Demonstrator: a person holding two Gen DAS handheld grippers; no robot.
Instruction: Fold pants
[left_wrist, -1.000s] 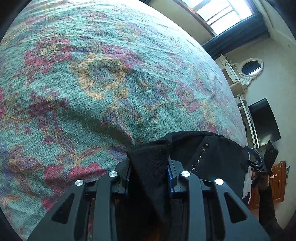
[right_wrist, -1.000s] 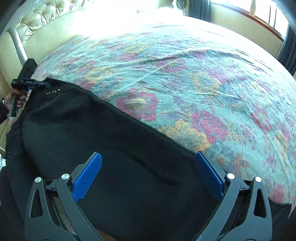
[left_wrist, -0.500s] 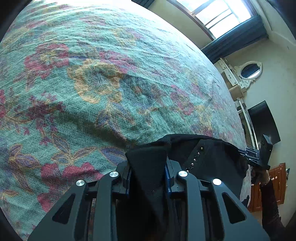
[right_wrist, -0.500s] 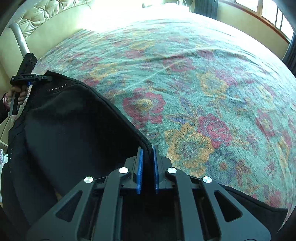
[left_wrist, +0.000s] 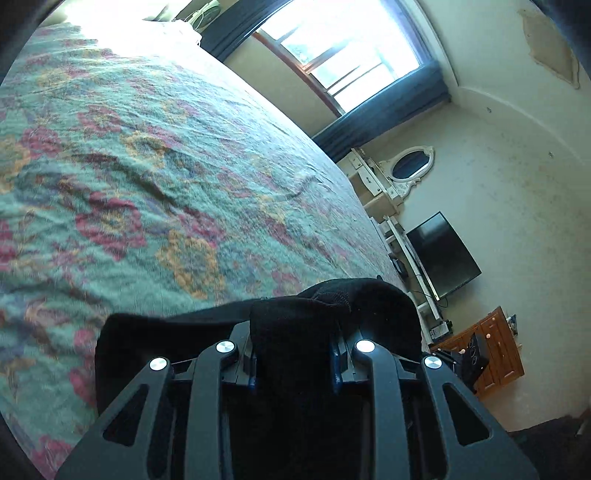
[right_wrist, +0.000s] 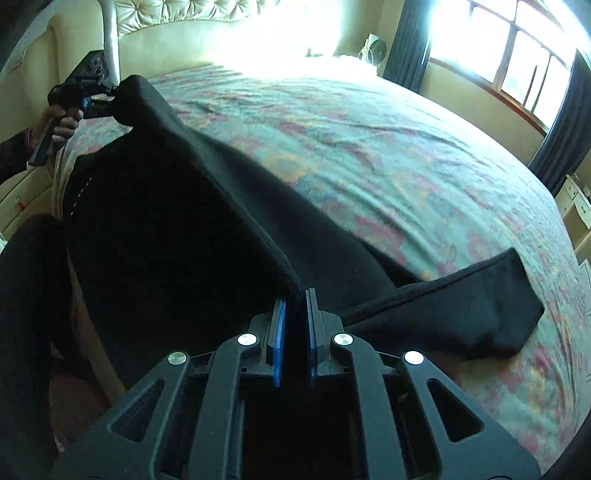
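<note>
Your left tongs (left_wrist: 293, 354) are clamped on a thick bunch of the black pants (right_wrist: 177, 229), the cloth heaped up between the blue pads and spilling over the front of them. In the right wrist view you can see those same left tongs (right_wrist: 105, 101) at the far left, gripped in your left hand (right_wrist: 61, 123) near the tufted headboard (right_wrist: 192, 14), holding one corner of the pants lifted off the bed (right_wrist: 388, 147). Your right tongs (right_wrist: 295, 325) are pinched together on the edge of the pants, with a thin fold of fabric caught between the blue pads (right_wrist: 280, 332). The pants hang stretched as a raised ridge between the two tongs, over the near left corner of the bed, while the rest of the garment lies on the floral bedspread (left_wrist: 147, 184) below it. One leg end (right_wrist: 480, 306) lies flat on the bedspread toward the right edge of the bed, just beside your right tongs. The near part of the pants drapes down over the near edge of the bed.
</note>
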